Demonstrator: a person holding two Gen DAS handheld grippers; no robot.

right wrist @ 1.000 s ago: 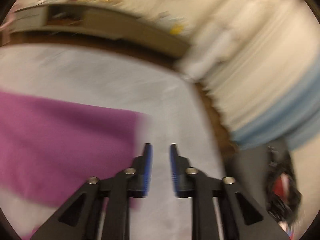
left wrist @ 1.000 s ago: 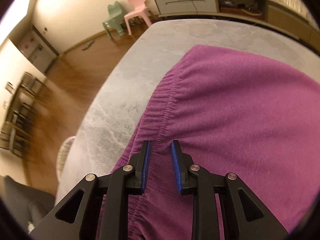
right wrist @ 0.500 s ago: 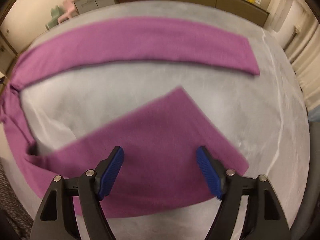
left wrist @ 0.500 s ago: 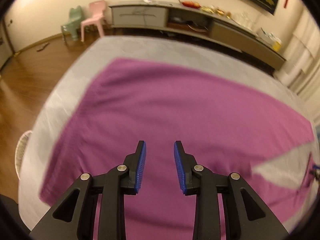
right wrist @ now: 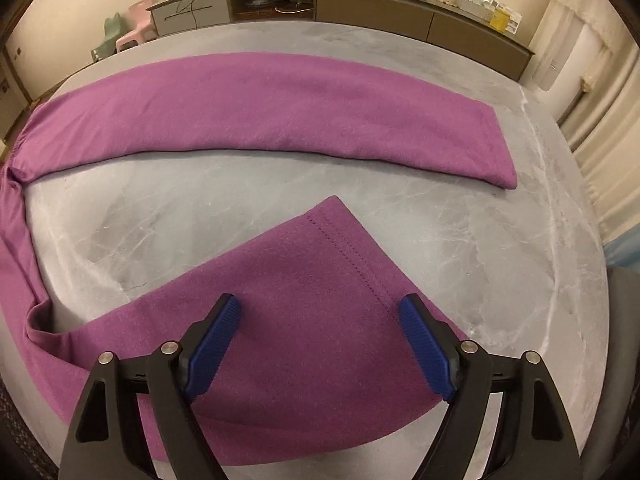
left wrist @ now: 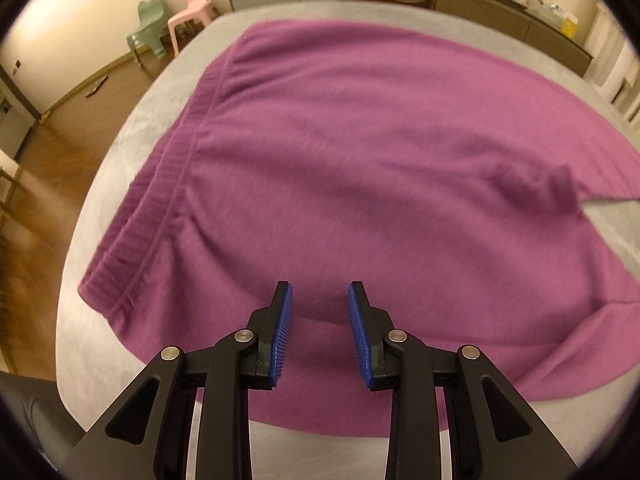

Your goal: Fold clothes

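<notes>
Your purple trousers [right wrist: 280, 120] lie spread on the grey table [right wrist: 520, 240], legs apart: no fold made. Left gripper [left wrist: 319, 312] is opening, empty, near the waistband [left wrist: 160, 200]; right gripper [right wrist: 320, 332] gapes, empty, over the near hem [right wrist: 348, 256].

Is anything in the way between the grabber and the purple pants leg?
No. The right gripper, jaws wide open, hangs straight over the near leg of the purple pants. Only bare grey table lies around it.
</notes>
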